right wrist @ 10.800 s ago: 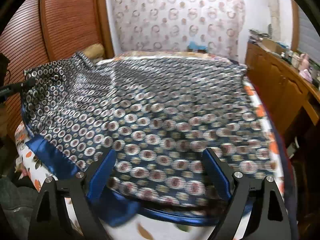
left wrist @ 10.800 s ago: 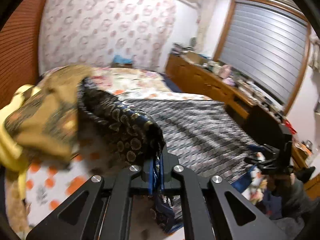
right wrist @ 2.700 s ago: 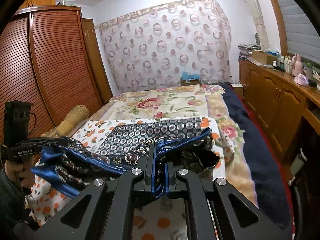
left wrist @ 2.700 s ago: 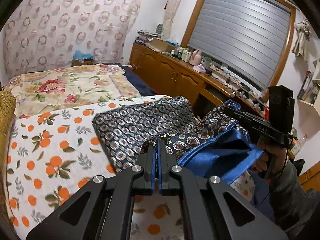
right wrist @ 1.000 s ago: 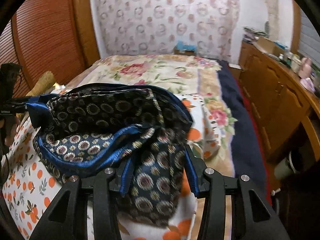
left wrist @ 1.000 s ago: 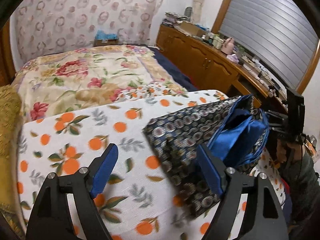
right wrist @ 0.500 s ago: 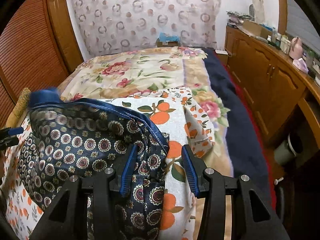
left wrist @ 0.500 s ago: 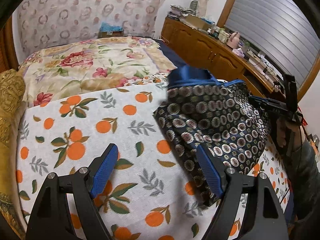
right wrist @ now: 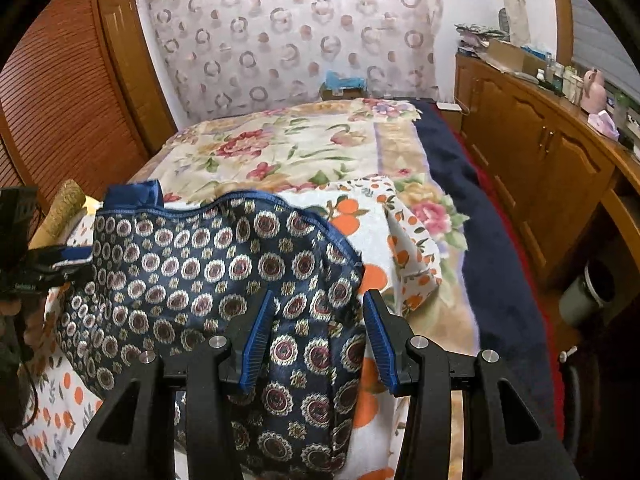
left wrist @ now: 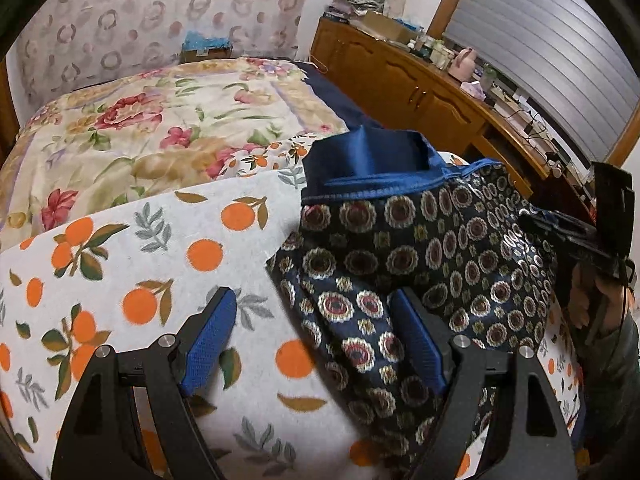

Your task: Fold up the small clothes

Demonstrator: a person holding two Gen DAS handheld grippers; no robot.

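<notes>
A folded dark-blue patterned cloth (left wrist: 420, 248) with a plain blue lining lies on the orange-print sheet (left wrist: 160, 264); it also shows in the right wrist view (right wrist: 208, 272). My left gripper (left wrist: 312, 336) is open and holds nothing; its right finger rests at the cloth's near edge. My right gripper (right wrist: 316, 336) is open over the cloth's near right part, jaws apart around a fold, not pinching it. The right gripper also shows at the right of the left wrist view (left wrist: 580, 236).
The bed carries a floral blanket (right wrist: 296, 148) beyond the orange-print sheet. A wooden cabinet (right wrist: 540, 160) with clutter runs along the right wall. A louvered wardrobe (right wrist: 60, 92) stands left. A yellow pillow (right wrist: 64, 208) lies at the bed's left edge.
Both grippers have let go of the cloth and opened within the last second. The cloth has dropped onto the sheet in a folded pile and has settled flatter.
</notes>
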